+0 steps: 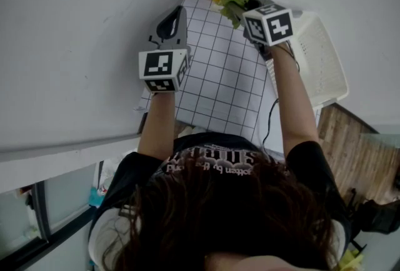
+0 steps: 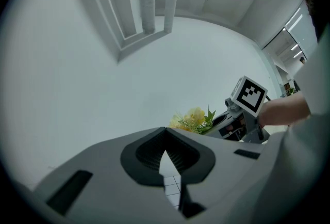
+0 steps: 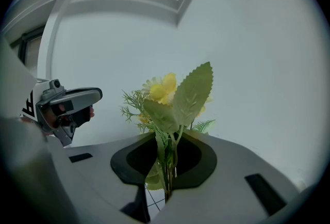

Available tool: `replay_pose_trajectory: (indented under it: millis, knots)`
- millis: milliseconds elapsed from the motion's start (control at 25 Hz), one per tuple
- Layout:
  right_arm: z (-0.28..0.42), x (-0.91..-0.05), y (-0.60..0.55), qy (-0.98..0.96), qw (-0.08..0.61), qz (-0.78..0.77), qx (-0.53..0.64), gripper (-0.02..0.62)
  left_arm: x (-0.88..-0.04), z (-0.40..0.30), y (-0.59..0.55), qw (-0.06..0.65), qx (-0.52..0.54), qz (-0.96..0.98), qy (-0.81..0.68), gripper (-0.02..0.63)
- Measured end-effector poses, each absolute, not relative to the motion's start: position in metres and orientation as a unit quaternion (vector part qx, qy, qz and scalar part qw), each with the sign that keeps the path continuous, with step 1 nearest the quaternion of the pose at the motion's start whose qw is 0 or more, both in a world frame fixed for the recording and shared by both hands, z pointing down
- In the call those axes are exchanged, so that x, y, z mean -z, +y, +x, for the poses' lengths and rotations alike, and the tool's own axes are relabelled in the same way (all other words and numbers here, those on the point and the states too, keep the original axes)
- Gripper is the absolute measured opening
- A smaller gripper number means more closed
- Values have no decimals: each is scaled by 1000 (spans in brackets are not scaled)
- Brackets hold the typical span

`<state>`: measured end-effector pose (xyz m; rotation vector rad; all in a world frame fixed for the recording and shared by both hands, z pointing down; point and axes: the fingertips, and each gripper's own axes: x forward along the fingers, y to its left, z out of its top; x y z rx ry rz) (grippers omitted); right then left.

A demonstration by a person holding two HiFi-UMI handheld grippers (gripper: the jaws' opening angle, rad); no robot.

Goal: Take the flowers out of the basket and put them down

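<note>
Clamping on the thin green stems, the jaws of the right gripper (image 3: 166,163) hold the flowers (image 3: 170,96), a small bunch with yellow blossoms and toothed green leaves. The stems pass between the two pads, and the blossoms stand out beyond the jaw tips. In the head view the bunch is outside the basket (image 1: 325,64), just past the far edge of the checked mat (image 1: 222,70). Whether it touches the white table (image 1: 75,26) cannot be told. The white basket stands to the right of this gripper, beside the right edge of the mat.

The left gripper (image 2: 166,158) has its jaws together at the tips, and nothing is between them. Only a narrow strip of the mat shows through the gap behind the tips. This gripper is over the far left part of the mat, to the left of the flowers and apart from them.
</note>
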<state>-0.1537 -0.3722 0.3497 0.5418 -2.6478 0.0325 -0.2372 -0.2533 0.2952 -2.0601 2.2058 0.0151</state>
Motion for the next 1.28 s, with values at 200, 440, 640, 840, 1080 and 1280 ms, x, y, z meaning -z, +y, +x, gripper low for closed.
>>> replay_pose_trajectory:
  millis: [200,440,640,840,1080,1280]
  knots:
    - [-153,-352,-374,-956,218,196,-7,80,-297,-237,-253,68,5,-678,732,2]
    - [-155,-354,-371,-957,218,192,-10,80,-298,-239,-253,68,6,-674,735,2]
    - [-155,-354,-369,-958,216,189,-15,80,-292,-239,-251,59,-30,-683,728,2]
    - [-156,-357,-366,-958,217,185,-18,81,-294,-239,-250,60,-24,-680,730,2]
    - [-158,-358,-366,-959,214,184,-15,80,-294,-241,-248,61,-22,-678,732,2]
    - [-165,-360,-359,-960,218,175,-14,81,-294,-246,-243,60,-20,-672,738,2]
